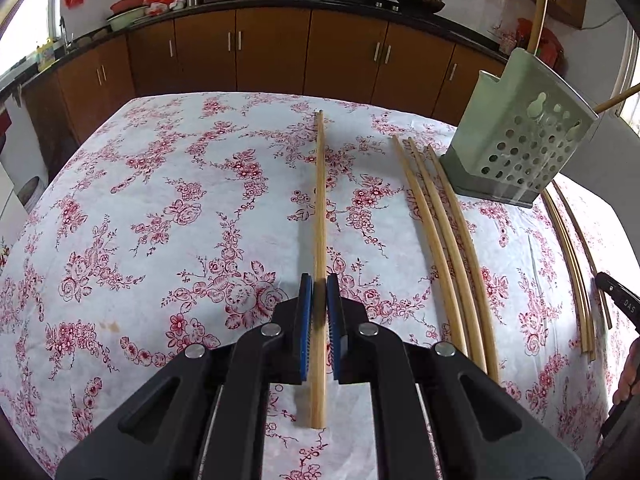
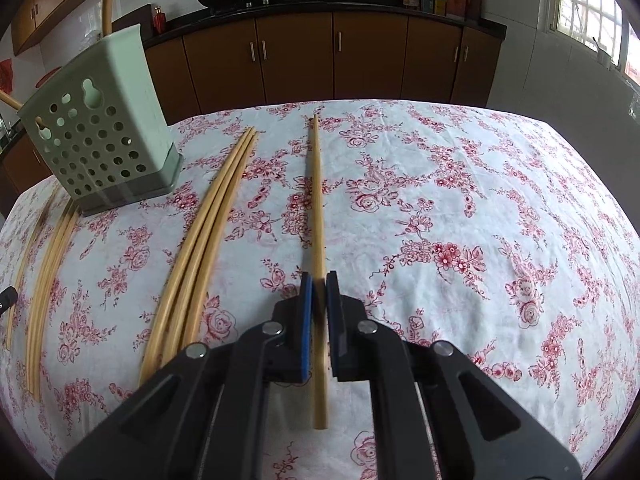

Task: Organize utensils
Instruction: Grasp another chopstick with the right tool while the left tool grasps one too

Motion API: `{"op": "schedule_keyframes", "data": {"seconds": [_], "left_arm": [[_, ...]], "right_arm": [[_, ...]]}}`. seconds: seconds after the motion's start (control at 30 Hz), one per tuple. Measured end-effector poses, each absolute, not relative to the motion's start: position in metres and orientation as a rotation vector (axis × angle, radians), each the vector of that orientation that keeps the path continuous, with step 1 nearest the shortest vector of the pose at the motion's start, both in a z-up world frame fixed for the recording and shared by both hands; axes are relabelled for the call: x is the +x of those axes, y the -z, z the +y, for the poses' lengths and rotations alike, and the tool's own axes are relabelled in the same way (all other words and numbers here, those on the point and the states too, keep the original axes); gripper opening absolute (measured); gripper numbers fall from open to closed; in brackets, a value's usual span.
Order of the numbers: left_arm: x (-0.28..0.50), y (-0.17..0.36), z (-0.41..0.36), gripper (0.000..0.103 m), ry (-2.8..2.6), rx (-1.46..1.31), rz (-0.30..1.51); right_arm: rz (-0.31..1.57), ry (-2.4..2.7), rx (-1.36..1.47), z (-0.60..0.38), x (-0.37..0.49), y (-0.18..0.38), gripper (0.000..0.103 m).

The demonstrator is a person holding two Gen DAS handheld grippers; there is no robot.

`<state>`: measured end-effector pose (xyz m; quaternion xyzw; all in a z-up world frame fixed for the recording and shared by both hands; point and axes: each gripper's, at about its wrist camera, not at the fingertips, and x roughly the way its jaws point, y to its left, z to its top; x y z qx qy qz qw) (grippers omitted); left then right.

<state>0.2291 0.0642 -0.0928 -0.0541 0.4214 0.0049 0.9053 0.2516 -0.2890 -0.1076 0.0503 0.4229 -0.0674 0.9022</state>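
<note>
Chopsticks lie in rows on your floral tablecloth (image 1: 160, 200) beside the green perforated holder (image 1: 520, 140). Your left gripper (image 1: 320, 284) pinches one chopstick (image 1: 319, 200) between its blue pads, and your right gripper (image 2: 319, 282) clamps another chopstick (image 2: 316, 200) likewise. Only the letters "DAS" can be read, on the black part at the left view's right edge (image 1: 618, 298).

We see our left gripper (image 1: 320, 280) and right gripper (image 2: 319, 278) built alike: matte black angular arms, each with a long tapered cut-out window. Round silver pivot screws sit in pairs on both sides of the linkage. The jaws carry blue pads on black backing plates. At the left view's right edge, white lettering marks a black part of the other tool.
</note>
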Motion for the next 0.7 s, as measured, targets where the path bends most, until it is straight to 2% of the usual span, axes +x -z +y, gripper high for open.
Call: {"op": "schedule_keyframes", "data": {"seconds": [0.7], "left_arm": [[0.2289,0.0943,0.0626,0.009,-0.018,-0.090,0.873]], "right_arm": [[0.875,0.135,0.116,-0.2898,0.2516,0.1074,0.010]]}}
